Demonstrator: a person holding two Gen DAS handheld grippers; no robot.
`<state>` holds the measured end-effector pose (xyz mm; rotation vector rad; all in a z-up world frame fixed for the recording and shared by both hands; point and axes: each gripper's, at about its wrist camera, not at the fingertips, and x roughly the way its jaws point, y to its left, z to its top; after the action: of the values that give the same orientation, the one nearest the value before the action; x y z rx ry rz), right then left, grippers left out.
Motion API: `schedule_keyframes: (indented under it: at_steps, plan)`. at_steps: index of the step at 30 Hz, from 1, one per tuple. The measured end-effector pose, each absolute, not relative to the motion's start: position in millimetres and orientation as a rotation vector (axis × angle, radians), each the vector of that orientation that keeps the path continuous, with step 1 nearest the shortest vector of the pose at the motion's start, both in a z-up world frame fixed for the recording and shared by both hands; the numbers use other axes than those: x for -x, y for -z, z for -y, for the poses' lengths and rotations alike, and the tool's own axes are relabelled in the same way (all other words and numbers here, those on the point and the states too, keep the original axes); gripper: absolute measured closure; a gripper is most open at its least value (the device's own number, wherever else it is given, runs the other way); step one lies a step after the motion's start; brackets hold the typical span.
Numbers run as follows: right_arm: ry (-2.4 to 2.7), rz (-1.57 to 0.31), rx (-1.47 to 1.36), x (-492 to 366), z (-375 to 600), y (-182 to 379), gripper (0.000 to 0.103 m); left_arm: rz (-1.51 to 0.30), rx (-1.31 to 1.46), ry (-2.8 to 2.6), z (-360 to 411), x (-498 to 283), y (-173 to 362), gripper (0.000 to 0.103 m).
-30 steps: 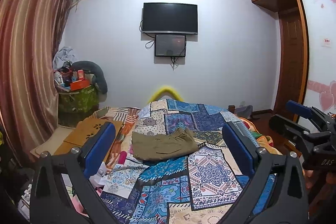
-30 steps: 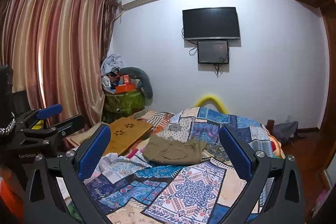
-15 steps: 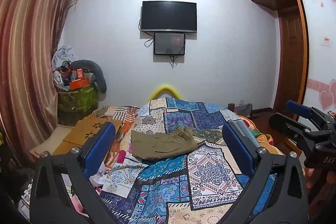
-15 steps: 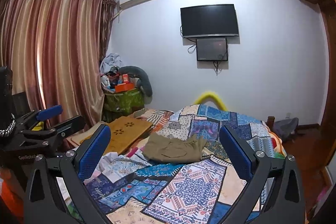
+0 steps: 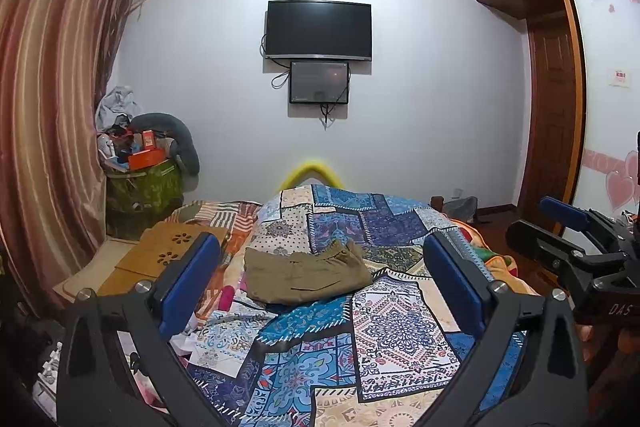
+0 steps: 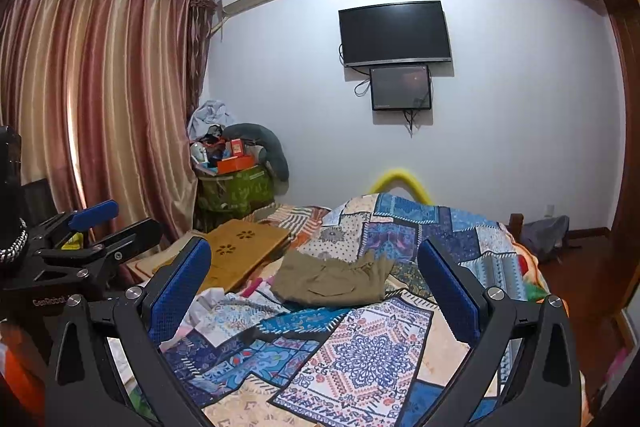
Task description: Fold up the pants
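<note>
Olive-brown pants (image 5: 306, 273) lie folded into a compact rectangle on the patchwork bedspread (image 5: 392, 327), mid-bed. They also show in the right wrist view (image 6: 334, 281). My left gripper (image 5: 320, 279) is open and empty, held well back from the pants and above the bed. My right gripper (image 6: 314, 287) is open and empty too, also well short of the pants. Each gripper shows in the other's view: the right one (image 5: 576, 239) at the right edge, the left one (image 6: 92, 235) at the left edge.
A wooden lap desk (image 6: 240, 251) lies at the bed's left side. A green bin heaped with clutter (image 5: 140, 183) stands by the curtain (image 5: 44, 107). A TV (image 5: 319, 30) hangs on the far wall. A wardrobe and door (image 5: 552, 107) are at the right.
Both views have tilted up slightly, so the room sits a little lower in frame. The pants have not moved and both grippers stay open.
</note>
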<state>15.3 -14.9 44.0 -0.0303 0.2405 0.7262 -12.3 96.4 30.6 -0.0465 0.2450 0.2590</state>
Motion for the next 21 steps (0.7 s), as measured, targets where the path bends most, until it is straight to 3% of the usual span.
schedule_keyframes:
  at_steps: [21]
  plan:
    - [-0.717,-0.244,0.012,-16.2,18.2,-43.7,0.000,-0.262,0.053,-0.213,-103.7,11.4,-28.8,0.000]
